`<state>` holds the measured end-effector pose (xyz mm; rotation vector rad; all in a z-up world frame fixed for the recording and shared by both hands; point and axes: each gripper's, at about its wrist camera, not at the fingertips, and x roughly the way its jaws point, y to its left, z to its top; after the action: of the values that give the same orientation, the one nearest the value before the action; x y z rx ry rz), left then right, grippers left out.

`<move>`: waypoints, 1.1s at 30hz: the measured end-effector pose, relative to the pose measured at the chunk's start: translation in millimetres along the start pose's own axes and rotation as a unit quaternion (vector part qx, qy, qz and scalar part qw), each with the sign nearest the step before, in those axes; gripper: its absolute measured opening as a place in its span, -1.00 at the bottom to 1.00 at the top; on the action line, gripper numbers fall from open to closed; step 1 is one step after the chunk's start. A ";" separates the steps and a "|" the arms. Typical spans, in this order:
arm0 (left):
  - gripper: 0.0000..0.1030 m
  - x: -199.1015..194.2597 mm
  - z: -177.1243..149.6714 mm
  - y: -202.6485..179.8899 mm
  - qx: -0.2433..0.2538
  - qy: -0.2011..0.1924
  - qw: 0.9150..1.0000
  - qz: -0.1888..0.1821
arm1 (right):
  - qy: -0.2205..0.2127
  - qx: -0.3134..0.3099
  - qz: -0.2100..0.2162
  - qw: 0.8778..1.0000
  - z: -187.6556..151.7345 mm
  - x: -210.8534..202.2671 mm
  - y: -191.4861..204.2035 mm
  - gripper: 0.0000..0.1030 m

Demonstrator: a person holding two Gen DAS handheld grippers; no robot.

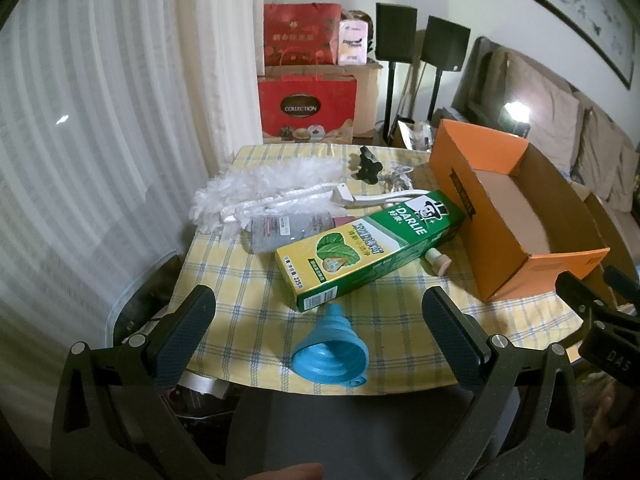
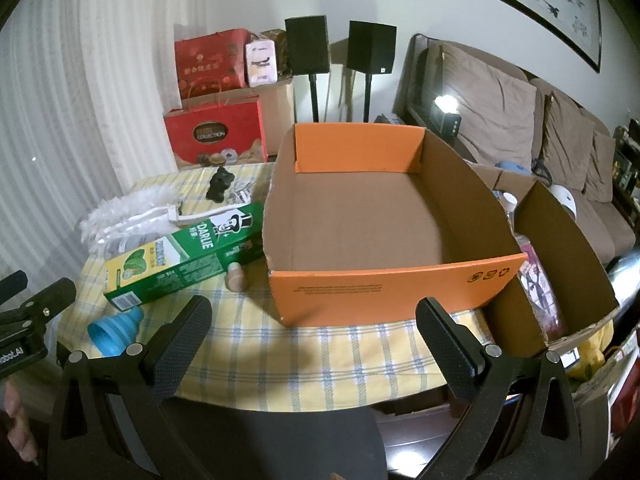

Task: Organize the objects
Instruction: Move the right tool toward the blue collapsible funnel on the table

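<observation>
A blue collapsible funnel (image 1: 330, 350) lies on the yellow checked tablecloth (image 1: 240, 320) just ahead of my left gripper (image 1: 320, 312), which stands open and holds nothing. Behind the funnel lies a green Darlie toothpaste box (image 1: 368, 248), then a clear bottle (image 1: 288, 230), a white feather duster (image 1: 272, 192), a small tan stopper (image 1: 438, 260) and a black clip (image 1: 366, 164). My right gripper (image 2: 314, 320) is open above the table's near edge, facing the orange cardboard box (image 2: 380, 288), whose inside is bare. The funnel (image 2: 116, 330) and toothpaste box (image 2: 184, 256) show to its left.
A second brown carton (image 2: 560, 248) with items inside stands right of the orange box. Red gift bags (image 1: 306, 108), two black speakers on stands (image 1: 446, 44) and a sofa with cushions (image 2: 500, 120) lie beyond the table. White curtains hang on the left.
</observation>
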<state>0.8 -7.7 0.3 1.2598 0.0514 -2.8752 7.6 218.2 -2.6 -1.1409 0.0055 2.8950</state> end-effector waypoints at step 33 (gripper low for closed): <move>1.00 24.9 -20.5 67.1 -0.051 0.005 0.999 -0.009 | 0.013 -0.025 0.091 0.995 -17.1 19.6 36.8 1.00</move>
<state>0.0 -73.9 -33.9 1.2630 0.2078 -2.8393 3.8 181.8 -28.8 -1.2496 0.0411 3.0537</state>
